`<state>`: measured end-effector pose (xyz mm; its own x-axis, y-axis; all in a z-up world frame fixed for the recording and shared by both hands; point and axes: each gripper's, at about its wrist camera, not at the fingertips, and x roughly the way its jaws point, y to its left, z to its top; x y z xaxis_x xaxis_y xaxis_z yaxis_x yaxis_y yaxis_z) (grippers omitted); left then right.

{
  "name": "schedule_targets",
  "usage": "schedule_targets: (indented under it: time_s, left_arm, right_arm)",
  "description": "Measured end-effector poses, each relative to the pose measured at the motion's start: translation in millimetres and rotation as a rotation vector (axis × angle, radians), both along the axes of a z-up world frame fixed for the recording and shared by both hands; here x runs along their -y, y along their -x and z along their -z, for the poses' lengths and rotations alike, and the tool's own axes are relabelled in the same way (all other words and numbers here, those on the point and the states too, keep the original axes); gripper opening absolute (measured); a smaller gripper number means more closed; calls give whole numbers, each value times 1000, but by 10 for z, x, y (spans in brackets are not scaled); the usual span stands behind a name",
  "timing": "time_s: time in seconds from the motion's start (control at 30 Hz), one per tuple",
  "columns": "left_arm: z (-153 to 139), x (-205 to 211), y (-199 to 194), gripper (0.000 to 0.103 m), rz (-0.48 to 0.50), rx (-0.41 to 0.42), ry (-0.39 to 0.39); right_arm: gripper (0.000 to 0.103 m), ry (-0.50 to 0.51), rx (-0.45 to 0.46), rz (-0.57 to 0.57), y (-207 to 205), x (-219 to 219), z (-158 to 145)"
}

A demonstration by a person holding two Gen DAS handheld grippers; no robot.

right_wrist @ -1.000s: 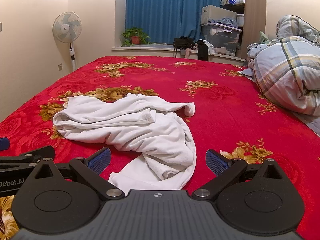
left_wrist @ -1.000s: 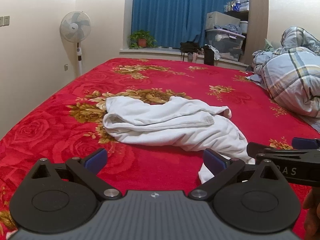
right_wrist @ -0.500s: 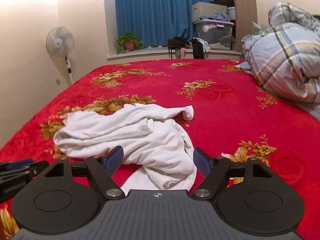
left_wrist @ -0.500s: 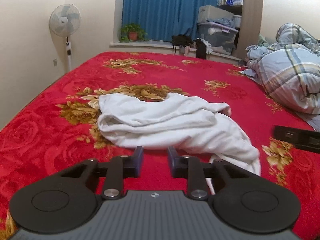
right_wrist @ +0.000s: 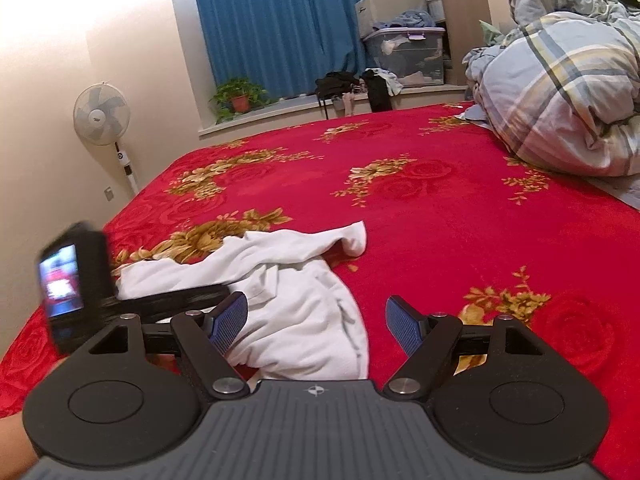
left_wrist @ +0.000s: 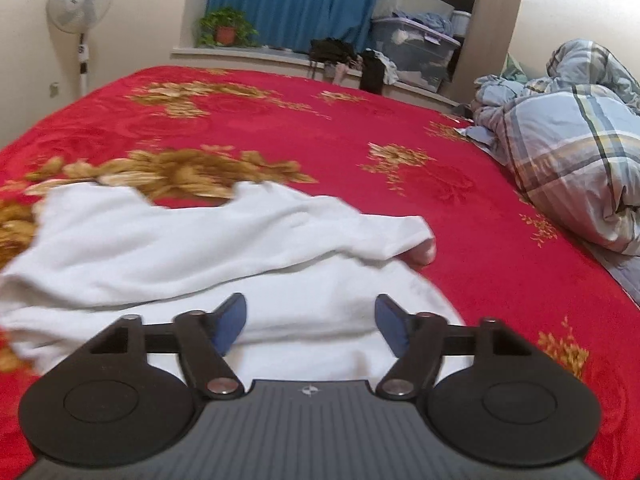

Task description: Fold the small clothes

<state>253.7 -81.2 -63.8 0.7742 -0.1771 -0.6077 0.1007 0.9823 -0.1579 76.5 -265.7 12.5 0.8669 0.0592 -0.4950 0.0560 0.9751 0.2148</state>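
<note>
Underfoot, so to speak, is a red bedspread [right_wrist: 460, 216] with gold flowers, a blue curtain [right_wrist: 280, 24], a standing fan [right_wrist: 102, 114] and a potted plant [right_wrist: 240, 98] at the far wall, and a plaid duvet [right_wrist: 560, 92] heaped on the right. A crumpled white garment [left_wrist: 180, 248] lies on the spread. Compared with a second ago the left gripper [left_wrist: 312, 322] has swung in over the cloth, jaws opening after a brief pinch and gripping nothing, while the right gripper [right_wrist: 316, 322], slightly narrowed, stands released at the garment's near edge.

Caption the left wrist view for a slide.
Left gripper, jaws opening, over a crumpled white garment on a red floral bedspread.
</note>
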Motion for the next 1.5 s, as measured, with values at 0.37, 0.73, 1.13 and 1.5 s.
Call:
schedule_targets:
  time_s: [0.37,0.73,1.13,1.5]
  left_arm:
    - [-378,-694,206,8,70,35,-179]
    - [-771,-3510,1960,7,-24,20,0]
    - [-344,-4054,1745,38,-62,-108,185]
    - [304,-3565,1164,9,55,-254,38]
  right_arm:
    - [78,-15,0,19,-108,180,-42]
    - [78,-28,-50,-55,-273,211,-31]
    - [76,-87,-329,-198,-517,-459,670]
    - [10,17,-373,-236,-609,-668,983]
